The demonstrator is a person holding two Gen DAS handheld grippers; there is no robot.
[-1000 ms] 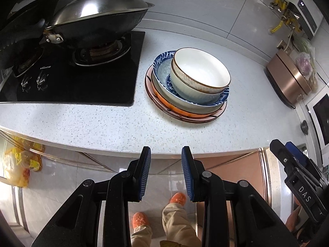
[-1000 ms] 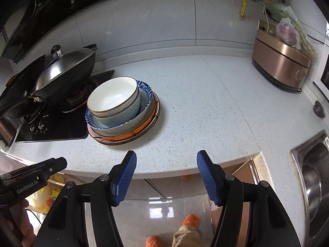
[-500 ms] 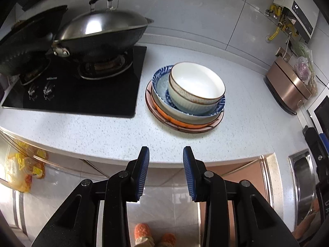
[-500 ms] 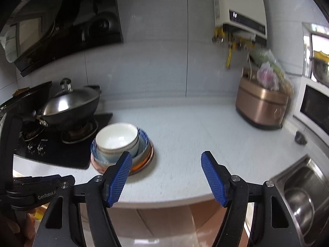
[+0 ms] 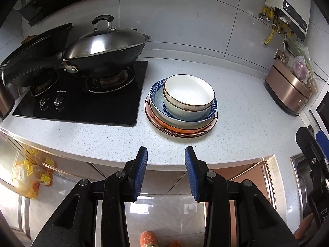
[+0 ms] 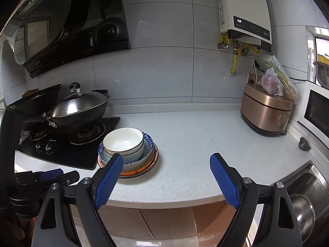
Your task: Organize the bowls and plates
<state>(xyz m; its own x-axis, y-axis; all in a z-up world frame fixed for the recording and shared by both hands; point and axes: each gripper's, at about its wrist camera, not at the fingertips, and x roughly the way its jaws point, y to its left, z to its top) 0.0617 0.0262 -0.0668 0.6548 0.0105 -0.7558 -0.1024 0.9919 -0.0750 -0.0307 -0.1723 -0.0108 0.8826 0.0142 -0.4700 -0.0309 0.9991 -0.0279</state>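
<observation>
A stack of dishes stands on the white speckled counter (image 5: 236,127) just right of the hob. Its top piece is a white bowl (image 5: 189,91) (image 6: 123,140), nested in a blue patterned bowl (image 5: 158,103) (image 6: 149,144), which rests on orange-brown plates (image 5: 181,130) (image 6: 144,167). My left gripper (image 5: 166,154) hangs at the counter's front edge, short of the stack; its jaws are opening with nothing between them. My right gripper (image 6: 166,160) hovers over the front edge to the right of the stack, its jaws opening wide and empty. Each gripper shows at the edge of the other's view.
A lidded wok (image 5: 104,47) (image 6: 80,109) sits on the black gas hob (image 5: 86,100), with another dark pan (image 5: 35,49) to its left. A copper-coloured rice cooker (image 5: 290,90) (image 6: 267,111) stands at the back right. A steel sink (image 6: 304,197) lies at the right.
Both views have tilted up and pulled back from the counter, so more wall shows. The right gripper's jaws have spread much wider; the left's slightly. The stack has not moved.
</observation>
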